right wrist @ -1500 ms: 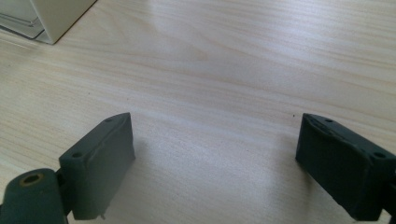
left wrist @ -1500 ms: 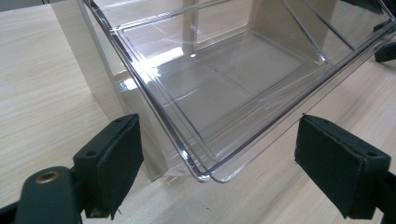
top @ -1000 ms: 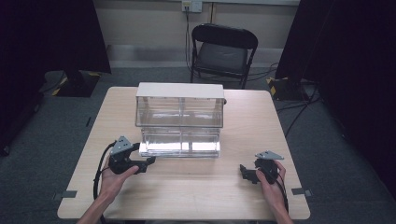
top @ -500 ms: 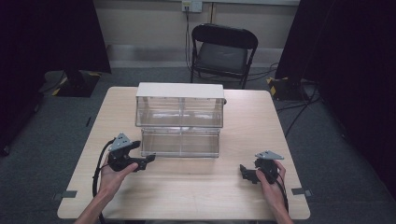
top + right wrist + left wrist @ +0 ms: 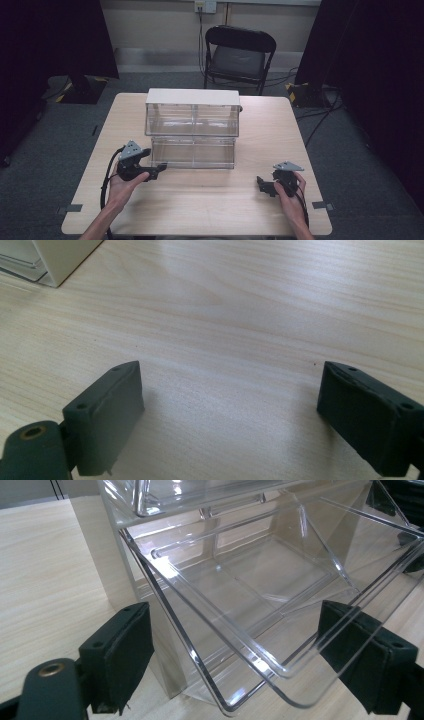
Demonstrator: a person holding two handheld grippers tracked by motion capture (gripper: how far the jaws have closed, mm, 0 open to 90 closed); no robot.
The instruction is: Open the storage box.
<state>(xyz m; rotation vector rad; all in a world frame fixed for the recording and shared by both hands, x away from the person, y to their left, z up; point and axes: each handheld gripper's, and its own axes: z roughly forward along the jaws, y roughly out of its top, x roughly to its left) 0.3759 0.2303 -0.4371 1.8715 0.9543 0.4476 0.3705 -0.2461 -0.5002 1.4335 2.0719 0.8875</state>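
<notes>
Just ahead of the left gripper [image 5: 159, 169] sits the clear bin unit [image 5: 192, 131], two tiers of see-through bins under a white top, on the wooden table [image 5: 210, 205]. From the left gripper view, the lower bin [image 5: 260, 610] tips out toward the jaws, its curved front lip reaching down between them; the jaws stand wide apart, one on each side of that lip, and neither pad visibly presses the plastic. So that gripper is released, holding nothing. The bin looks empty, just glare on the plastic. Above it, the edge of the upper bin [image 5: 150, 500] sits closed in its slot.

Over to the right gripper [image 5: 263, 186]: it hangs low over bare tabletop, well apart from the unit, jaws spread wide with nothing but wood grain between them. Far off to its upper left, one bottom corner of the unit [image 5: 50, 260] peeks in. Each hand [image 5: 122, 187] grips its tool from behind, cables trailing back.
</notes>
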